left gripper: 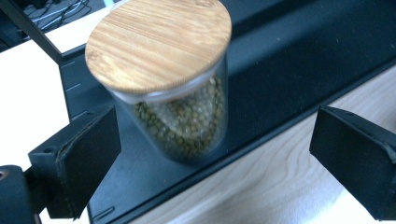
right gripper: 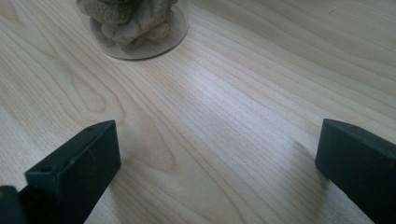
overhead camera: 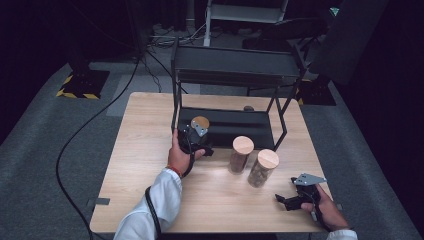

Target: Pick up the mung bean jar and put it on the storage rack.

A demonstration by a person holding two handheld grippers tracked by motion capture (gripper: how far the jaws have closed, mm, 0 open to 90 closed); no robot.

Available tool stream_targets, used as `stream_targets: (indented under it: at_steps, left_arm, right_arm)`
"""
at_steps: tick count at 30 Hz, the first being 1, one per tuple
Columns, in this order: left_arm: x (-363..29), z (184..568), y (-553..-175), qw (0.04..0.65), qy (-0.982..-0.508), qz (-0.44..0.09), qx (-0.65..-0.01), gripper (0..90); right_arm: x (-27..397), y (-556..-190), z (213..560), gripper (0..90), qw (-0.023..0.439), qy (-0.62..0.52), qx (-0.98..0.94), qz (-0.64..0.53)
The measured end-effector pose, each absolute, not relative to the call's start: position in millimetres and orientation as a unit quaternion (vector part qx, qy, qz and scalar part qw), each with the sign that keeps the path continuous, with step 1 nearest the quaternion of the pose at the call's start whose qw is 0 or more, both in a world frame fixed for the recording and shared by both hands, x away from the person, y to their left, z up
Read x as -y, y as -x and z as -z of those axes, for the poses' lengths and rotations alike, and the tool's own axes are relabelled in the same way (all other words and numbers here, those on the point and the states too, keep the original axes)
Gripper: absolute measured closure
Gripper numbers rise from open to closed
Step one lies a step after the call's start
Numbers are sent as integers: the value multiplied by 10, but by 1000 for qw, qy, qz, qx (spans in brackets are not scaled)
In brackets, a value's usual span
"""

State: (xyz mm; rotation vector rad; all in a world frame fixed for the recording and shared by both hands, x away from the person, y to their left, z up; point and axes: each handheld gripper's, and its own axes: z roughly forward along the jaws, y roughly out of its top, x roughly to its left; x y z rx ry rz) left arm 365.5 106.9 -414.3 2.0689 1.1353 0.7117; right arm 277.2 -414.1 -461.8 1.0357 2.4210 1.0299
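A glass jar of green beans (left gripper: pixel 187 116) with a wooden lid (left gripper: pixel 159 42) stands on the lower shelf of a black rack (left gripper: pixel 289 70). My left gripper (left gripper: pixel 210 163) is open, its jaws on either side of the jar and clear of the glass. In the high view this jar (overhead camera: pixel 200 121) sits at the shelf's left end, right behind the left gripper (overhead camera: pixel 194 139). My right gripper (right gripper: pixel 215 172) is open and holds nothing, low over the bare table near the base of a jar of brown lumps (right gripper: pixel 133 23). From above, the right gripper (overhead camera: pixel 282 201) is at the front right.
Two wooden-lidded jars (overhead camera: pixel 241 154) (overhead camera: pixel 262 167) stand on the table (overhead camera: pixel 145 165) in front of the rack (overhead camera: pixel 230 65). The rack's upper shelf overhangs the lower one. Black cables trail over the grey floor to the left.
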Motion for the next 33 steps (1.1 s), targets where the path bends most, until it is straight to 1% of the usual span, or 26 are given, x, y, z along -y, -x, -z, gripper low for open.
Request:
stream_targets:
  at_steps: [15,23,33]
  left_arm:
    - [-1209,4079,-3339,325,-810,-292,-391,17]
    - [-1253,4057,-3136,321,-817,-311,-365,19]
    - [-1348,4097,-2912,325,-819,-319,-348,21]
  right_arm:
    - [4141,-2772,4618,0,156,-362,-846,-360]
    - [4141,-2772,4618,0,156,-362,-846,-360]
    - [4141,-2772,4618,0,156,-362,-846,-360]
